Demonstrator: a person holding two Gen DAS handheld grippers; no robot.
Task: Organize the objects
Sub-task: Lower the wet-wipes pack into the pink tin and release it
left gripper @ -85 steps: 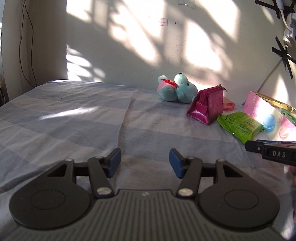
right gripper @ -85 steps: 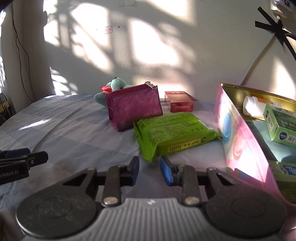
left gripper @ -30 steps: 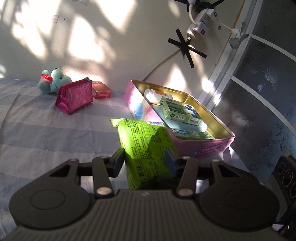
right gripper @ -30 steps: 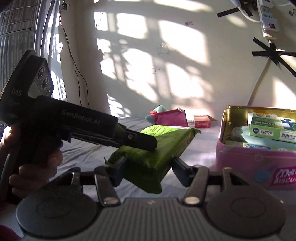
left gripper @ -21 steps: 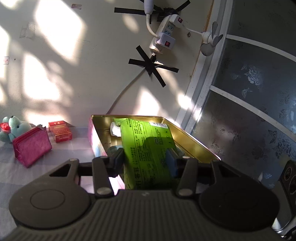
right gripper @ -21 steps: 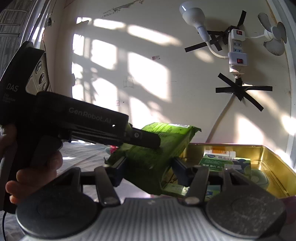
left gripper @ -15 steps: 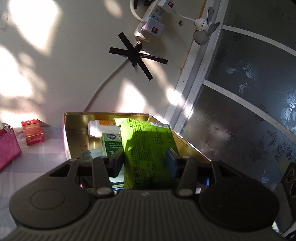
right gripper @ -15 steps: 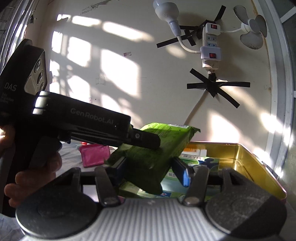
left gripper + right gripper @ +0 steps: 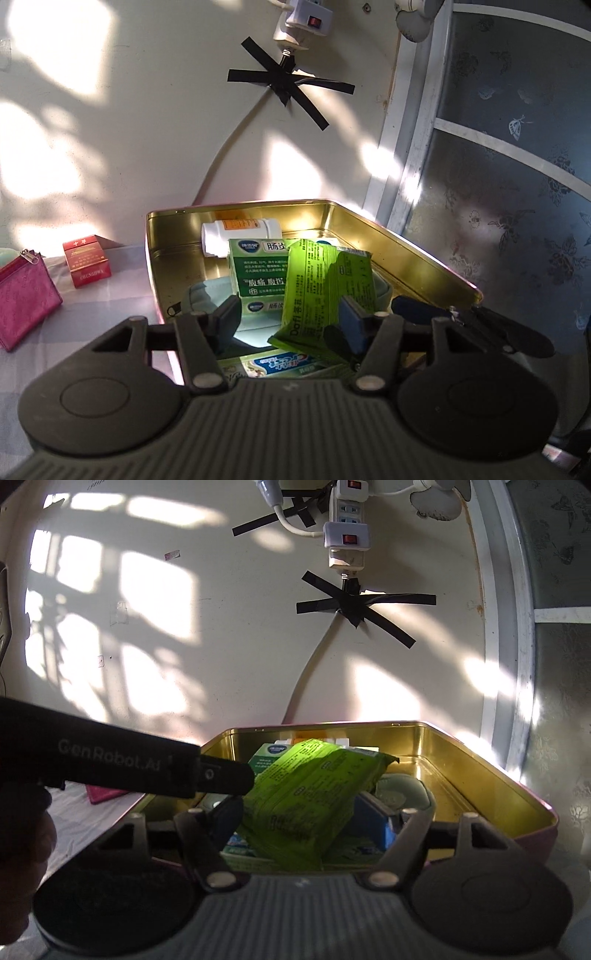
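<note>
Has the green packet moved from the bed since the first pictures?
Yes. The green packet has gone from the striped bed sheet into the gold tin, between the jaws of both grippers, which have just been opening; it now leans on the boxes there.

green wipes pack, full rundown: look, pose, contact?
The green wipes pack is a soft, glossy plastic packet with dark print, crinkled at its sealed ends. It sits tilted over the open gold tin, far end raised, leaning on the green-and-white box inside. It lies between the fingers of both the left gripper and the right gripper; both have just been opening, and the pads look clear of it.
</note>
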